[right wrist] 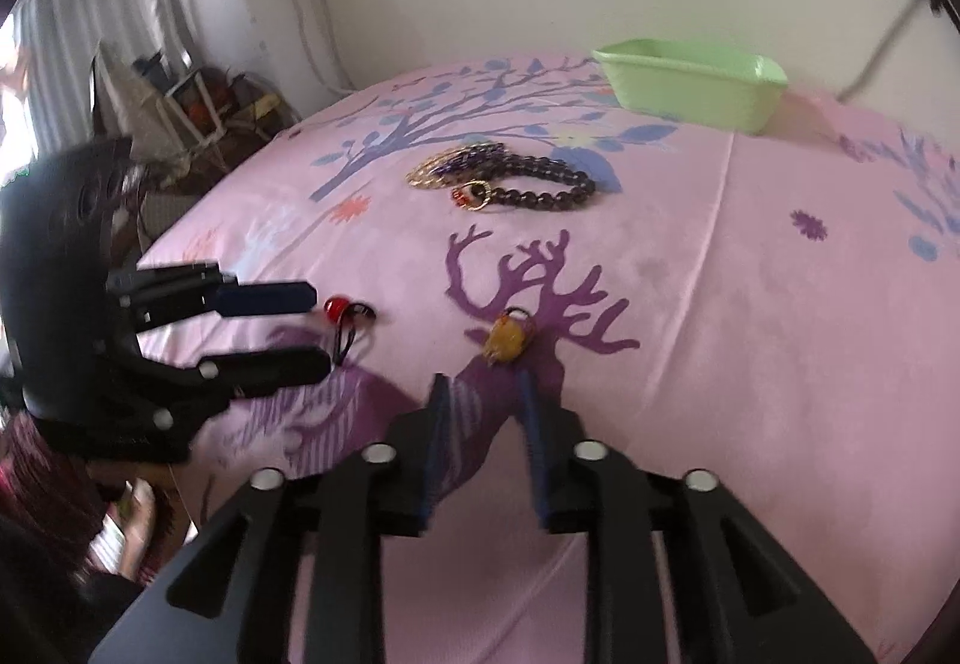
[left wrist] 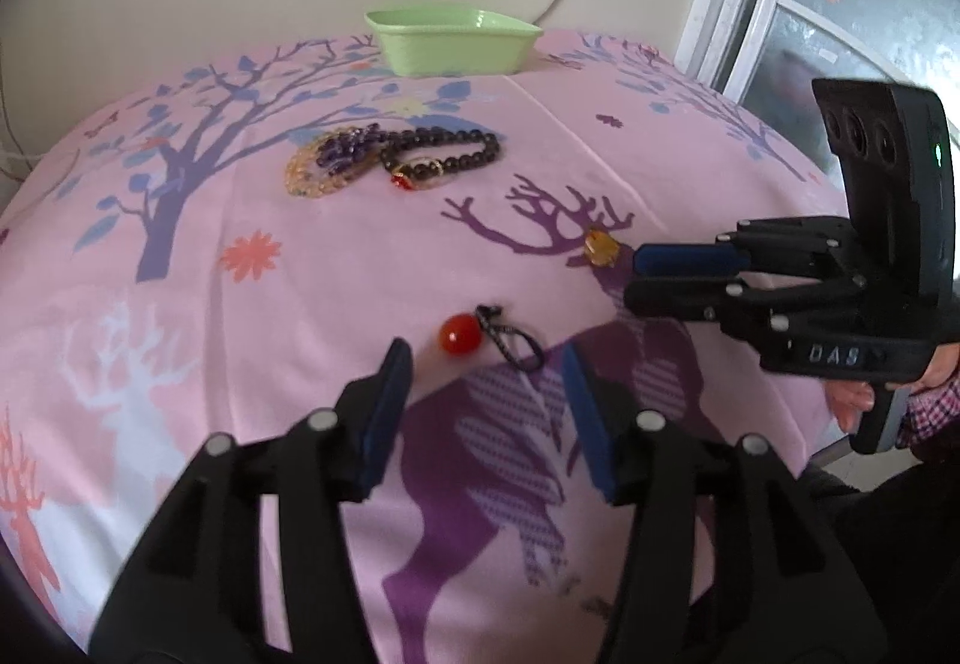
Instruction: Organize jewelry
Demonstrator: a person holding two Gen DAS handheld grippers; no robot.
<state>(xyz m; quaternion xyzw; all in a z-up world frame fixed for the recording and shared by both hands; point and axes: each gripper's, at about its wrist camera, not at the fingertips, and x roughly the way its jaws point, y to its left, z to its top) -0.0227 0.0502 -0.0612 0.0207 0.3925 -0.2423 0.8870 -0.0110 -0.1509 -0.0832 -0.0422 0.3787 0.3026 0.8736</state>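
Nothing seems sorted yet — your green tray (left wrist: 456, 41) looks empty. Left gripper (left wrist: 486, 364) gapes before the red bead charm (left wrist: 461, 335); right gripper (right wrist: 485, 388) stands slightly apart by the amber pendant (right wrist: 507, 341) — bracelets (left wrist: 384, 156) wait beyond.

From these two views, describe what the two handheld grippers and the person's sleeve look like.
Both the left gripper and right gripper are black plastic linkages with silver pivot pins and blue pads. The right one bears pale lettering and a green light. The sleeve is pink-and-white checked.
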